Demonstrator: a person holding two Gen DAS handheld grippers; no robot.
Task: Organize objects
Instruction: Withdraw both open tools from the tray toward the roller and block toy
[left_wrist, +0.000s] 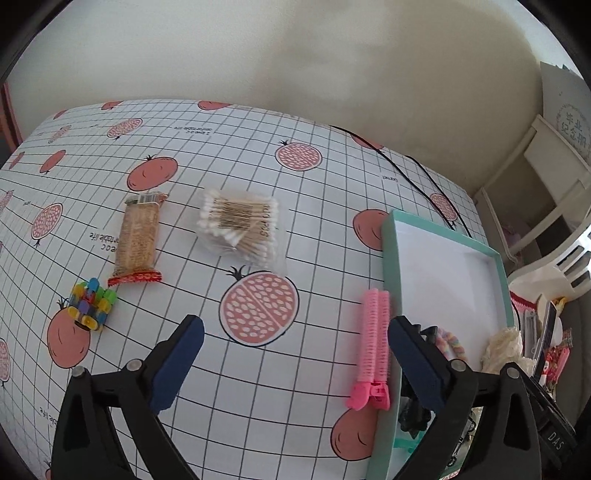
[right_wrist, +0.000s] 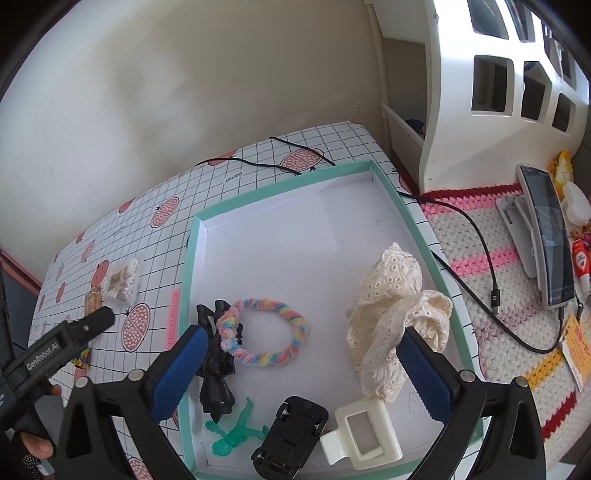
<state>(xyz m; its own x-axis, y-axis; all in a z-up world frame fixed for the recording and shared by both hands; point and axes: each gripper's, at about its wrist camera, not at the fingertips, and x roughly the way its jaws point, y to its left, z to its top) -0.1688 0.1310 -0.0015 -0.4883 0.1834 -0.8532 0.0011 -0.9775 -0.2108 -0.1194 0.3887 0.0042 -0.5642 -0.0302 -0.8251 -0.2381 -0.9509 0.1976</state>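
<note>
Both tools hang with fingers spread wide and nothing between them: the left tool (left_wrist: 295, 354) over the bench, the right tool (right_wrist: 301, 363) over the shallow mint-edged white tray (right_wrist: 192, 266). At the left tool's three o'clock, just outside the tray wall, lies a pink bristly plastic hair-roller clip (left_wrist: 373, 343): light, stiff, probably best pinched across its middle. Farther off at eleven o'clock sits a slippery clear bag of cotton swabs (left_wrist: 240, 225). The bench (left_wrist: 317, 206) wears a grid-and-pomegranate oilcloth beneath a cream wall (left_wrist: 221, 55).

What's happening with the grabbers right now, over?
Left gripper open, empty, above the tablecloth. Right gripper open, empty, over the teal tray. Pink hair curler outside the tray. Nothing blocking.
</note>
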